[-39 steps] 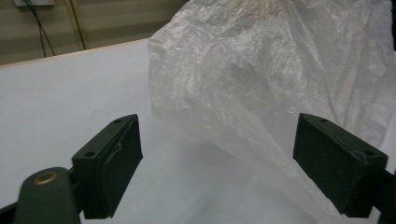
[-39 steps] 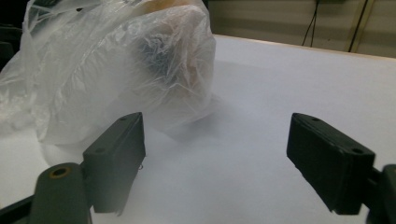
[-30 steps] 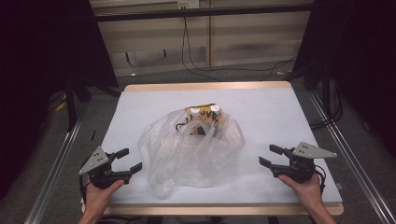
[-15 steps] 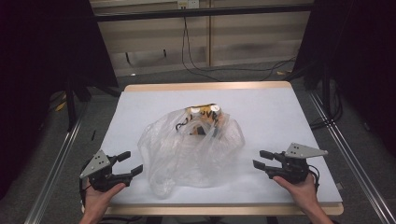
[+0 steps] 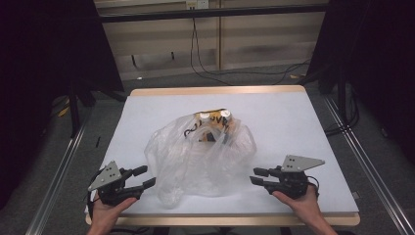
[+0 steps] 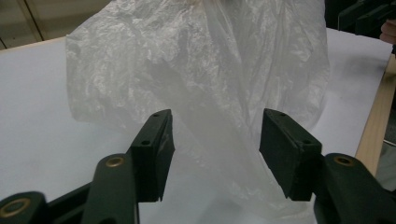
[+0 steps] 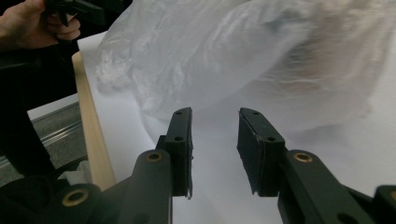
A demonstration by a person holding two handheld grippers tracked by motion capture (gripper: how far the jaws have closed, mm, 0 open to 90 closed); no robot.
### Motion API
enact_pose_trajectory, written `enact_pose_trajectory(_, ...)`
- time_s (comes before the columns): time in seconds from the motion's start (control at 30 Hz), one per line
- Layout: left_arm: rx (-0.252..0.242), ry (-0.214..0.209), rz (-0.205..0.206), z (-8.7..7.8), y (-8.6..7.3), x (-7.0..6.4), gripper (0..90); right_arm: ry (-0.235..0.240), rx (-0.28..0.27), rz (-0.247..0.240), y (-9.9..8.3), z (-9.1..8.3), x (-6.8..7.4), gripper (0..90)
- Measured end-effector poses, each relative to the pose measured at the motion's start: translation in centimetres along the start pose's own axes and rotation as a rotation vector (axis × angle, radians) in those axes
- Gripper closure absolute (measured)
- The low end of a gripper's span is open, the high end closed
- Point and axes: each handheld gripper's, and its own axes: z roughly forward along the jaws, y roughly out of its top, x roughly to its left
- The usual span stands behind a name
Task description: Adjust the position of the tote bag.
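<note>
- Left gripper (image 5: 146, 177): jaws spread wide, holding nothing; tips just beside the near-left edge of the plastic bag (image 5: 205, 156).
- Right gripper (image 5: 258, 176): jaws parted, narrower gap, empty; tips near the bag's right side, not touching.
- Plastic bag: clear, crumpled, lying at the middle of the white table (image 5: 293, 117), between both grippers.
- Yellow-and-black packet (image 5: 214, 125): inside the bag at its far end, blurred by film; contents hard to make out.
- Cables (image 5: 210, 63): on the floor beyond the table.

White-topped, wood-edged table (image 5: 293, 117) on grey floor (image 5: 103, 117); pale slatted wall (image 5: 254, 44) at twelve o'clock, black cables (image 5: 205, 68) below.
</note>
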Motion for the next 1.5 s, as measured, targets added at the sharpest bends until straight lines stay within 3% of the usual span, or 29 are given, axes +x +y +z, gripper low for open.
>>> enact_pose_trajectory(0.03,-0.003,0.006,0.005,0.0,0.0,0.0,46.4,0.008,0.005,-0.002,0.1,0.2,0.2,65.9)
enact_pose_trajectory(0.13,-0.013,-0.044,-0.015,0.1,0.1,-0.4,52.7,0.061,0.02,-0.013,0.6,1.5,1.0,67.4)
enact_pose_trajectory(0.2,-0.001,-0.042,-0.014,0.1,0.2,-0.7,54.7,0.073,0.026,-0.02,0.7,1.8,1.3,67.5)
enact_pose_trajectory(0.23,0.003,-0.092,-0.013,0.3,0.3,-1.0,56.5,0.103,0.041,-0.028,0.9,2.6,2.0,68.5)
enact_pose_trajectory(0.33,0.013,-0.13,-0.028,0.6,0.4,-1.2,59.2,0.126,0.05,-0.036,1.1,3.2,2.4,68.8)
enact_pose_trajectory(0.37,0.046,-0.135,-0.02,0.9,0.5,-1.7,60.4,0.153,0.059,-0.035,1.3,4.0,2.8,70.1)
enact_pose_trajectory(0.47,0.06,-0.167,-0.007,1.2,0.5,-2.2,62.4,0.177,0.08,-0.038,1.2,5.0,3.2,70.1)
enact_pose_trajectory(0.53,0.07,-0.202,0.029,1.6,0.6,-2.7,62.4,0.195,0.099,-0.056,1.3,5.9,3.7,71.0)
enact_pose_trajectory(0.57,0.078,-0.198,0.051,1.7,0.7,-2.9,62.4,0.204,0.098,-0.057,1.4,6.2,3.8,71.2)
enact_pose_trajectory(0.77,0.12,-0.238,0.068,2.5,0.6,-3.6,63.8,0.231,0.106,-0.084,2.5,7.8,4.9,74.6)
enact_pose_trajectory(1.03,0.178,-0.262,0.084,3.8,0.0,-3.7,65.4,0.253,0.132,-0.119,3.8,11.1,6.1,73.6)
enact_pose_trajectory(1.17,0.196,-0.261,0.103,4.3,-0.1,-3.5,67.7,0.24,0.143,-0.133,4.3,12.7,6.3,71.7)
enact_pose_trajectory(1.23,0.236,-0.256,0.122,4.8,-0.3,-3.6,67.5,0.207,0.167,-0.145,4.1,13.9,6.0,71.0)
enact_pose_trajectory(1.5,0.32,-0.26,0.124,5.8,-0.7,-3.3,65.2,0.169,0.223,-0.136,2.9,15.0,5.2,68.3)
